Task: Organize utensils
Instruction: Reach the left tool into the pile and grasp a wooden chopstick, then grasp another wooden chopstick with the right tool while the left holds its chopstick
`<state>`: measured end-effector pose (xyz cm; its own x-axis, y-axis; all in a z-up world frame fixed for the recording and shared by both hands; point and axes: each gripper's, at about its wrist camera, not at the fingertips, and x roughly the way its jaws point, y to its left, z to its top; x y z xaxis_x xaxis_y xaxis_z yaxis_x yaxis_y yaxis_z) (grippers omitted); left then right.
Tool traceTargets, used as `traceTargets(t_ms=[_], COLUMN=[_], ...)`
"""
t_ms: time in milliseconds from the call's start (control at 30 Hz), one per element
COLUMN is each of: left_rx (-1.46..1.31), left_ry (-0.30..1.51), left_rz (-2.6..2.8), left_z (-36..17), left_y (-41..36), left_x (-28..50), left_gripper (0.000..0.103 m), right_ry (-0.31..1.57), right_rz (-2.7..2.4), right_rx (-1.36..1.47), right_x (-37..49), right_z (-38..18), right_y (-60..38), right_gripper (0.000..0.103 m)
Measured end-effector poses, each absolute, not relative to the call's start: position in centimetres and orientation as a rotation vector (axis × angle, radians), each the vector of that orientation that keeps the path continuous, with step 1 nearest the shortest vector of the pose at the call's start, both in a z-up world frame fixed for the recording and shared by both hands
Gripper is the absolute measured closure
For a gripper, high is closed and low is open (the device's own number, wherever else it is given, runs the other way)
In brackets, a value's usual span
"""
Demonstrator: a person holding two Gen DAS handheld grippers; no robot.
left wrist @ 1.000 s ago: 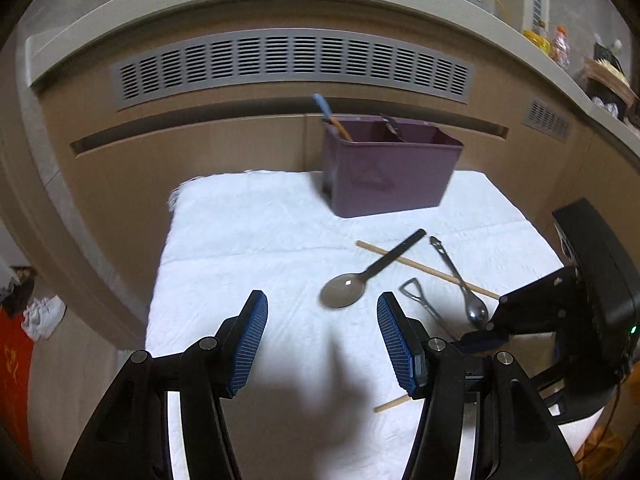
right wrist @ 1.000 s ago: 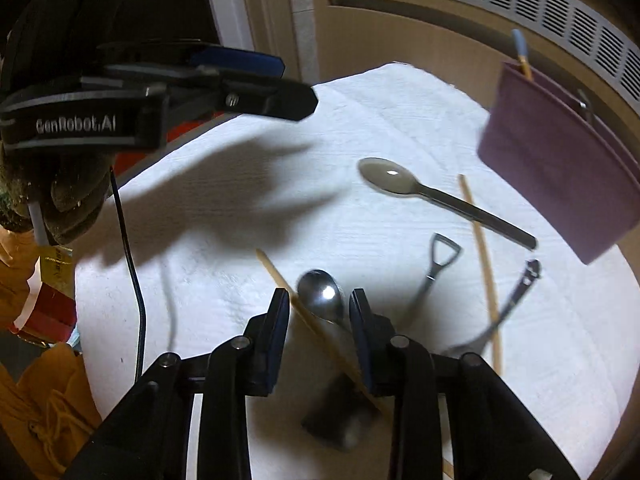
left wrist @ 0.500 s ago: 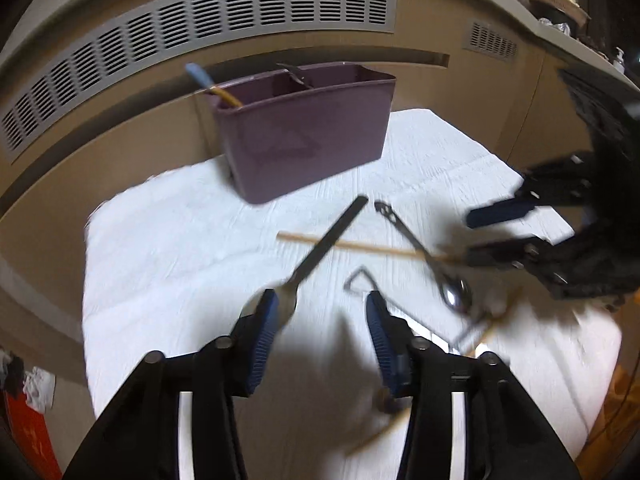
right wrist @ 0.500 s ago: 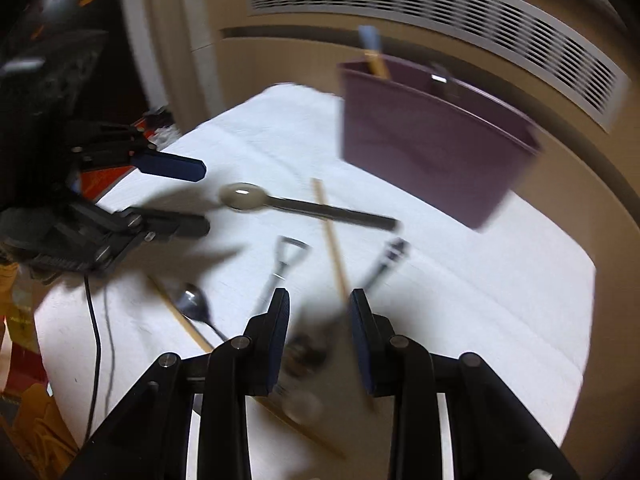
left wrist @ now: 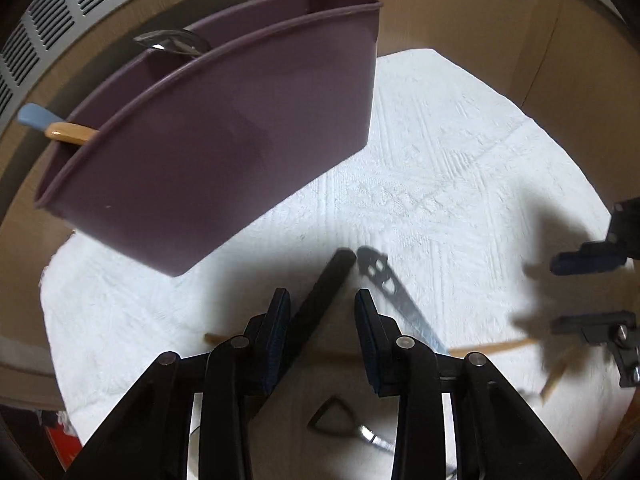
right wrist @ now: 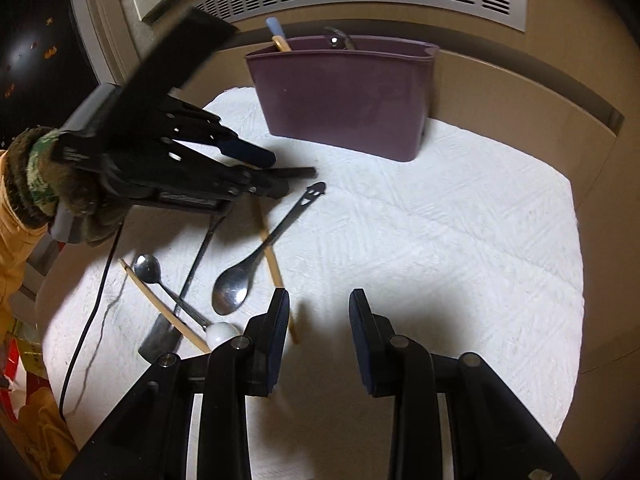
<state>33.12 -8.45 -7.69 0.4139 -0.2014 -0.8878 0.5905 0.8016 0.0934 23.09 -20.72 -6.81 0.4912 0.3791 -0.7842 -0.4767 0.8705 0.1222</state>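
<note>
Your left hand-held gripper (left wrist: 322,308) pointed steeply down at the white textured cloth (left wrist: 460,168) on the counter, low in the left wrist view. Its jaws were closing with the black handle of the grey spoon (left wrist: 324,292) between the blue pads; contact could not be confirmed. Just right of that handle lay the perforated handle of a steel spoon (left wrist: 384,284), crossing a pale wooden chopstick (left wrist: 496,347).

The dark purple plastic utensil bin (left wrist: 224,152) filled the upper left, holding a blue-tipped wooden utensil (left wrist: 52,126) and a steel spoon bowl (left wrist: 172,42) at its rim.

Your right hand-held gripper (right wrist: 318,316) stood at the bottom centre of the right wrist view, jaws apart and nothing between them, above bare cloth. Left of it lay a second chopstick (right wrist: 164,306), a small steel spoon (right wrist: 148,270) and a white-knobbed utensil (right wrist: 222,332).
</note>
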Motion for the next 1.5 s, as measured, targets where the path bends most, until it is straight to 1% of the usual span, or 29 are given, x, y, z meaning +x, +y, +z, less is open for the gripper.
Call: traceTargets(t_ms=[200, 267, 333, 400, 433, 600, 800, 1000, 1067, 1100, 1133, 1167, 1300, 1500], left_rx=[0.275, 0.268, 0.276, 0.265, 0.259, 0.109, 0.042, -0.084, -0.115, -0.127, -0.135, -0.145, -0.157, -0.182], left_ry=[1.106, 1.099, 1.067, 1.023, 1.000, 0.902, 0.751, 0.615, 0.585, 0.573, 0.565, 0.558, 0.547, 0.552], left_rz=[-0.476, -0.459, -0.431, -0.398, -0.377, -0.311, -0.211, -0.179, -0.183, -0.189, -0.193, -0.197, -0.212, -0.226], left_z=[-7.7, -7.6, -7.6, -7.5, -7.5, -5.9, -1.6, 2.9, 3.6, 3.8, 3.9, 4.0, 3.5, 2.6], left_y=[-8.0, -8.0, -8.2, -8.0, -7.8, -3.9, 2.7, 8.7, 9.8, 9.9, 9.7, 10.2, 10.9, 12.1], left_x=[35.5, 35.4, 34.8, 34.2, 34.0, 32.3, 28.0, 24.0, 23.1, 22.9, 22.8, 22.4, 21.8, 21.7], left_gripper=[0.070, 0.070, 0.073, 0.088, 0.091, 0.091, 0.091, 0.091, 0.091, 0.091, 0.091, 0.091, 0.091, 0.091], right_ry=[0.908, 0.905, 0.899, 0.894, 0.891, 0.869, 0.857, 0.925, 0.941, 0.946, 0.950, 0.954, 0.958, 1.014], right_rz=[0.521, 0.528, 0.529, 0.526, 0.523, 0.515, 0.513, 0.597, 0.605, 0.608, 0.609, 0.612, 0.598, 0.571], right_rx=[-0.109, -0.104, -0.101, -0.102, -0.102, -0.101, -0.146, -0.146, -0.155, -0.167, -0.186, -0.203, -0.304, -0.330], right_x=[23.5, 23.1, 22.9, 22.7, 22.7, 22.5, 23.1, 26.5, 28.0, 28.5, 29.4, 29.9, 31.5, 33.6], right_z=[-7.0, -6.9, -6.9, -6.7, -6.5, -5.2, -4.0, -4.5, -4.8, -5.0, -5.2, -5.4, -6.4, -7.9], right_y=[-20.9, -20.9, -20.9, -20.8, -20.8, -20.3, -19.0, -14.8, -12.9, -11.9, -10.5, -9.5, -5.3, -3.7], right_gripper=[0.073, 0.073, 0.073, 0.073, 0.073, 0.073, 0.073, 0.073, 0.075, 0.077, 0.084, 0.088, 0.088, 0.088])
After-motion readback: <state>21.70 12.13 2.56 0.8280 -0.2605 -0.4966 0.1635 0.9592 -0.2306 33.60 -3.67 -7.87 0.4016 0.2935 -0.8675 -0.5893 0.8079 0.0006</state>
